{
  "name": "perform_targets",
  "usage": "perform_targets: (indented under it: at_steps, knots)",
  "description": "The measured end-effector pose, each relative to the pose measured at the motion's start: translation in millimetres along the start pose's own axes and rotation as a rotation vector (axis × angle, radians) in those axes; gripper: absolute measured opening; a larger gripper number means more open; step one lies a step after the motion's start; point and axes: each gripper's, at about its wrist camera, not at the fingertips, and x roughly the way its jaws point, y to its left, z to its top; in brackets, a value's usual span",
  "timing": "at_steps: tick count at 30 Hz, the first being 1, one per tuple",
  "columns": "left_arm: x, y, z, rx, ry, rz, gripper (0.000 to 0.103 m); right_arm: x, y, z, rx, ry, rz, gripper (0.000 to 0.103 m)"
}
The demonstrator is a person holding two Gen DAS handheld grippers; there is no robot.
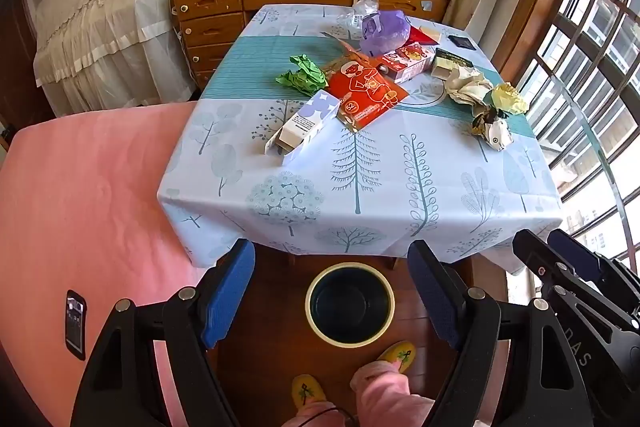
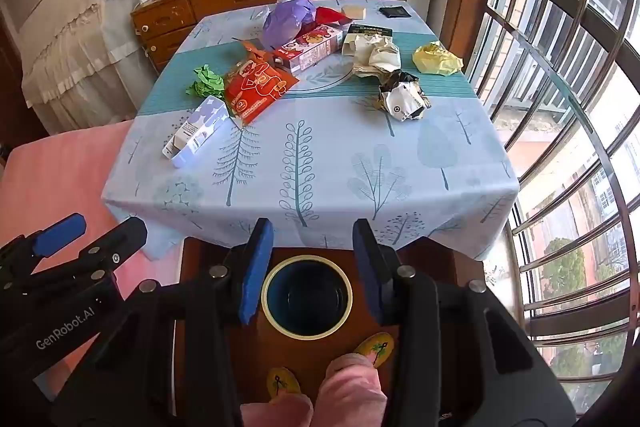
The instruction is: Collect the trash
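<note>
Left tongs [image 1: 332, 291] are spread wide with nothing in them, right tongs [image 2: 313, 269] sit narrower, also empty, both hanging over the bin [image 2: 307, 297] on the floor. On the table [image 2: 320, 167], left to right: green paper wad [image 2: 206, 79], red packet [image 2: 256, 87], crumpled wrapper [image 2: 404, 99], yellow wad [image 2: 437, 59].

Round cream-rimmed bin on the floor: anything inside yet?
The round cream-rimmed bin looks empty: dark inner wall and bare bottom show in both views. The near inner wall is hidden by the rim.

Bright daylight from the window [image 2: 560, 107] at right; sharp centre, fisheye-bent, vignetted edges.
</note>
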Motion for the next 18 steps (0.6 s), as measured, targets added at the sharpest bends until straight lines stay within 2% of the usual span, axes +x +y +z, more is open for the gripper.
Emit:
perform_targets:
  at_steps: [2,3,18]
  knots:
    - [-2.0,-0.7,-9.1,0.004,-0.033,0.003,0.08,0.3,-0.5,0.7,0.0,-0.002,-0.001,0.038]
    - [4.0,-1.9,-6.0,0.001,0.001,0.014,0.08,0.6,-0.6,1.1,0.001,-0.002,-0.002,0.038]
    - [1.9,2.2,0.3,-0.028,0.018,0.032,0.08,7.5,6.1,5.6,-0.02,0.012,0.02,0.038]
